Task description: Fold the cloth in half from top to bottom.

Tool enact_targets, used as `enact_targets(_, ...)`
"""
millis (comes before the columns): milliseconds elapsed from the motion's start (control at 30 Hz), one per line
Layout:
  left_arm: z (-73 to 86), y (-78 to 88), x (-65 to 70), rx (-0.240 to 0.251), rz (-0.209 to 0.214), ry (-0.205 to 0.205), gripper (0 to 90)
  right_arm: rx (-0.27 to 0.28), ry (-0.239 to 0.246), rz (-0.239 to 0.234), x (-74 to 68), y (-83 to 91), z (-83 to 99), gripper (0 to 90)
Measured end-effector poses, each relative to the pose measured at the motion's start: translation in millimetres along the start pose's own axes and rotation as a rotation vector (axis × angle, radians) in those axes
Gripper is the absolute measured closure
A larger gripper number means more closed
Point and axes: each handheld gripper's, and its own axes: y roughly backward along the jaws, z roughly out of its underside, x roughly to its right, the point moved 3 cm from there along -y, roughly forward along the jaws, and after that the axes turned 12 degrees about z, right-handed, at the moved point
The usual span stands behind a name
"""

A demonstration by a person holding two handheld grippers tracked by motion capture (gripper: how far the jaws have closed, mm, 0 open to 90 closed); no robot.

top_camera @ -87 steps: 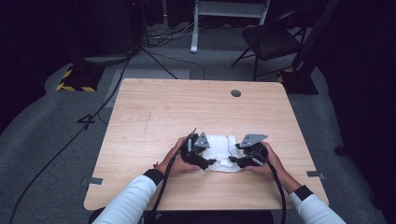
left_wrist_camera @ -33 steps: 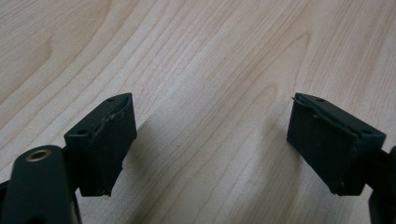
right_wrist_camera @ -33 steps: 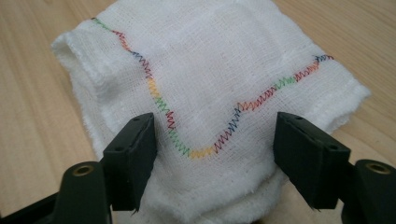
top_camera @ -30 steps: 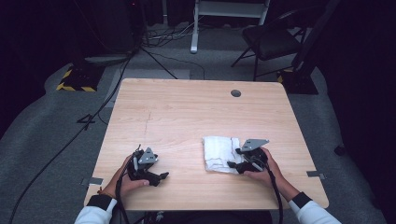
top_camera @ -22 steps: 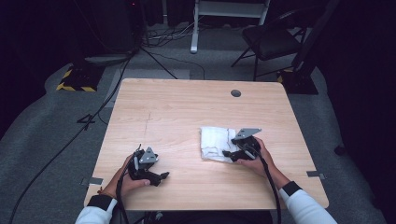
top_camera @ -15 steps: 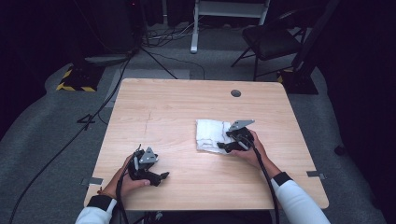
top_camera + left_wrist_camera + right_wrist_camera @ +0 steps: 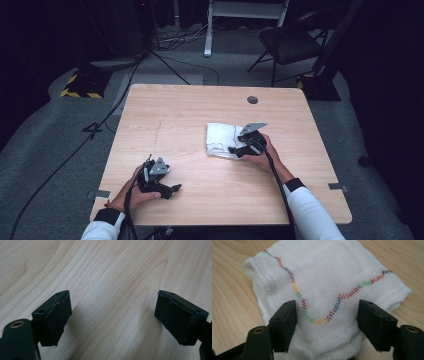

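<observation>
White cloth (image 7: 324,287) folded into a rough rectangle, loose-weave gauze texture, soft puffy edges, with a zigzag stitched seam in rainbow thread wandering across the top layer. It lies right of centre on the table (image 7: 190,107), slightly rumpled. Right gripper (image 7: 236,149) rests at the cloth's right-near edge, jaws spread wide apart over the fabric, nothing clamped; in the right gripper view the black blocky pads (image 7: 284,323) sit on or just above the cloth, contact unclear. Left gripper (image 7: 172,188) at the near-left of the table, well apart from the cloth, jaws released and wide, only bare wood between them in the left gripper view. Table is pale wood laminate, visible grain, rounded corners, a dark round grommet (image 7: 252,99) near the far edge. Grey carpet floor, cables trailing, yellow-black striped block (image 7: 80,86) far left, dark chair (image 7: 290,45) far right, dim room.
</observation>
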Motion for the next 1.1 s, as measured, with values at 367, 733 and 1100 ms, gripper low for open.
enact_targets(367,0.0,0.0,0.0,0.0,0.0,0.0,14.3,-0.032,0.04,0.026,-3.5,4.4,-4.0,31.6)
enact_targets(733,0.0,0.0,0.0,0.0,0.0,0.0,14.3,-0.054,0.124,0.045,-6.0,26.4,-6.7,26.1)
enact_targets(1100,0.0,0.0,0.0,0.0,0.0,-0.001,14.3,-0.076,0.172,0.045,-11.3,47.5,3.7,25.6)
